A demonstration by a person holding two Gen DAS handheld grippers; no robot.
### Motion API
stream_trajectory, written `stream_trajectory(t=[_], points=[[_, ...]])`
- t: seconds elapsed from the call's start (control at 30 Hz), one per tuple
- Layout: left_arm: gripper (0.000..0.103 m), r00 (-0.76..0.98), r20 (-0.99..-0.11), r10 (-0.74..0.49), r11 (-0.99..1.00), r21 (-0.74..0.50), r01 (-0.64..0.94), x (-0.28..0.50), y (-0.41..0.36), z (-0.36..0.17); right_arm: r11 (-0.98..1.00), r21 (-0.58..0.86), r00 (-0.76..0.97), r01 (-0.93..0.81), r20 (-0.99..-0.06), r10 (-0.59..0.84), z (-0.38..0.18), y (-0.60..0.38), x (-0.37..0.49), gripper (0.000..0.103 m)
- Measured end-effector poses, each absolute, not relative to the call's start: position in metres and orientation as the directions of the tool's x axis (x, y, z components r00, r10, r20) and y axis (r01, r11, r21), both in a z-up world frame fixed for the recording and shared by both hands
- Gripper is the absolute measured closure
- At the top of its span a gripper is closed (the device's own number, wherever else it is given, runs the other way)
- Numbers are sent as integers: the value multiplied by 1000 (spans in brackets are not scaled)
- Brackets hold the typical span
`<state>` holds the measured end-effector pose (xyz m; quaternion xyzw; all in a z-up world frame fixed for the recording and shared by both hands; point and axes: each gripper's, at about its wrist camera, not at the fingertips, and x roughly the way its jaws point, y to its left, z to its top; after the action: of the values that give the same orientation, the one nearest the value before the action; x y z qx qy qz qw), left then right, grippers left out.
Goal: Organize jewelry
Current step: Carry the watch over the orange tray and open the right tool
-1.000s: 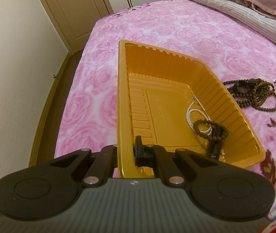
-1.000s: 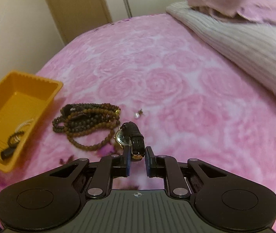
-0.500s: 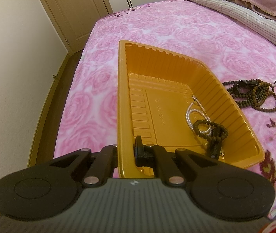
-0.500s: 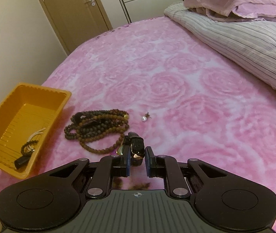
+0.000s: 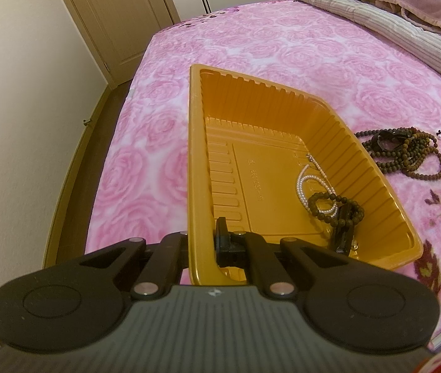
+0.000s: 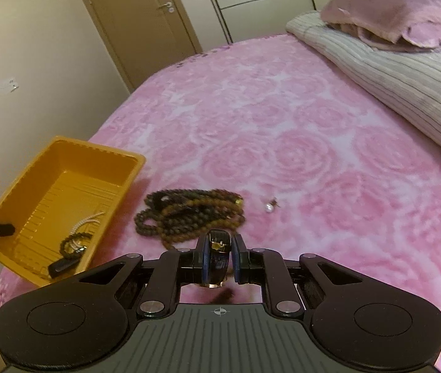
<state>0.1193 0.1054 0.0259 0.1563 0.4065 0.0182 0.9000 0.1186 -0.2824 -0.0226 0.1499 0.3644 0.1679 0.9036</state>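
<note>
Two grippers on my feeds, logged from the jaws outward.

Item one: right gripper [image 6: 218,259], jaws drawn in narrow and clamped on a wristwatch [image 6: 217,255]. I see its black glossy strap standing upright between the blue pads [image 6: 205,259], with a gold edge of the case peeking out below. The watch hangs clear of the bedspread.

Item two: left gripper [image 5: 203,245], jaws fully closed on the near left wall of the orange tray [image 5: 194,186], one finger outside the wall, the other inside. That finger also shows at the tray's near corner in my right view.

Item three: tray contents. A white pearl strand [image 5: 310,183] lies against the right wall; a dark bead bracelet [image 5: 335,206] overlaps its near end; a black clip-like piece [image 5: 341,233] sits at the near right corner. I cannot tell what that piece is.

Item four: loose on the pink rose bedspread [image 6: 282,143], just beside the tray's right wall, a heap of brown and dark bead necklaces [image 6: 189,211]. Near it on the right, apart, a small pearl earring [image 6: 270,206].

Item five: surroundings. Striped quilt [image 6: 391,71] and mauve pillow [image 6: 391,15] at the head of the bed; wooden door [image 5: 117,15] beyond the foot.
</note>
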Motion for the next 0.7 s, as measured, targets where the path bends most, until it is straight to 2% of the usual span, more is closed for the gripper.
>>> stream_trajectory(t=[0.3, 0.5, 0.7], points=[[100, 669, -726, 159, 950, 297, 96, 119, 106, 26, 867, 401, 670, -295, -560, 487, 0, -250, 129, 88], [100, 670, -726, 158, 950, 296, 97, 119, 105, 26, 797, 453, 630, -398, -497, 597, 18, -203, 142, 88], [100, 670, -725, 157, 950, 295, 97, 119, 104, 26, 757, 427, 588, -495, -477, 653, 22, -145, 155, 88]])
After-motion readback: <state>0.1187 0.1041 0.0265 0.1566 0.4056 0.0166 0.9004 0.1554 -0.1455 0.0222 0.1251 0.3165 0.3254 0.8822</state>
